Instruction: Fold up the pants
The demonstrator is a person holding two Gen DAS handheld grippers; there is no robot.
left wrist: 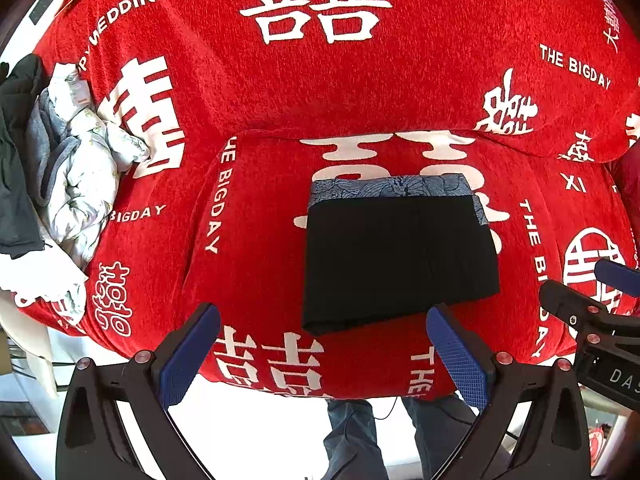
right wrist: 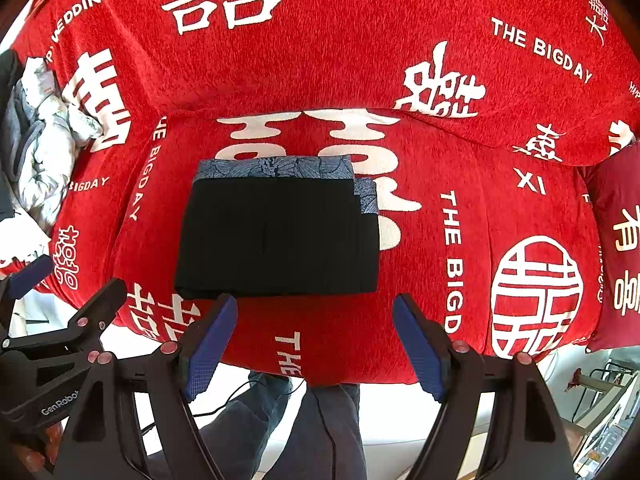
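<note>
Black folded pants (right wrist: 280, 236) lie beyond both open hand-held grippers.

Both wrist views looking down and forward from near the sofa seat (left wrist: 256, 240) front edge; shared: folded black pants (left wrist: 396, 260) (12 o'clock).

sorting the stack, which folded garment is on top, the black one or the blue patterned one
The black pants are on top; the blue patterned garment peeks out only along the far and right edges.
</note>
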